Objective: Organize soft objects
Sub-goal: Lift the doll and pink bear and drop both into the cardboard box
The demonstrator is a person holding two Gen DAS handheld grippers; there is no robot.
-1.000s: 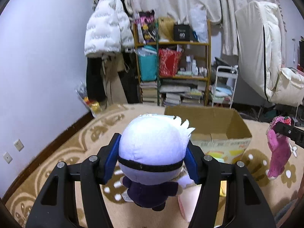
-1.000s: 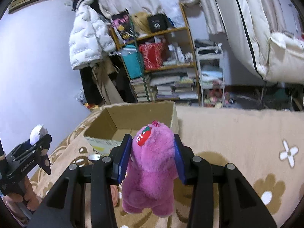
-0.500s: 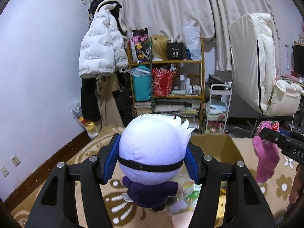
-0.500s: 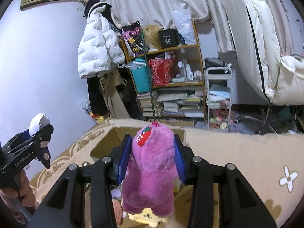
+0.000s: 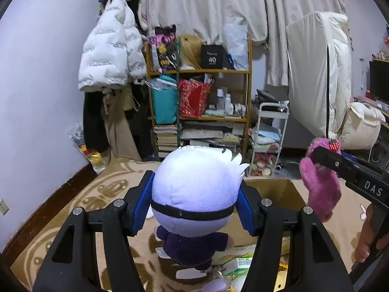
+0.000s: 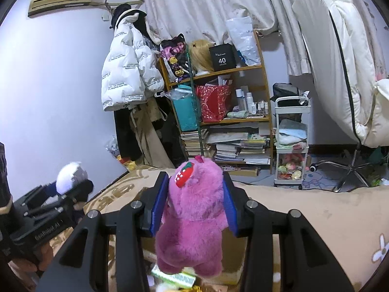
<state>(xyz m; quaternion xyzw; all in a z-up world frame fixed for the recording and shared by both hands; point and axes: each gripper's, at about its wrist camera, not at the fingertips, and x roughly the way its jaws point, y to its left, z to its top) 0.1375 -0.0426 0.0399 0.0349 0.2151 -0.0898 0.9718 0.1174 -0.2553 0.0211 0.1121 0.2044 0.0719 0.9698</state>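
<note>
cardboard is what the coming move turns on: the open cardboard box (image 5: pixel 279 189) lies on the patterned rug (image 5: pixel 107 189) directly below and slightly ahead of both claws, so each toy can be judged to need only a short lowering and a release. the left claw (image 5: pixel 194 206) is clamped on the head of the white-haired doll (image 5: pixel 194 189), its blue pads (image 5: pixel 142 204) pressed against both sides; the doll is held upright, its long axis vertical, with the dark purple body dangling over the near part of the box, where some printed packets (image 5: pixel 240 260) can be seen inside. the right claw (image 6: pixel 194 204) is closed on the pink plush bear (image 6: pixel 194 219), gripped about its upper body, strawberry patch uppermost and legs hanging straight down above the box's contents. seen from the left wrist view, the bear is held to the right of the doll and a little farther back, over the box's right wall, well apart from the doll. both claws are pointed forward and tilted somewhat downward, side by side. neither hand is clearly nearer to the opening; both toys appear to be already above it. how full the box is cannot be told.
</note>
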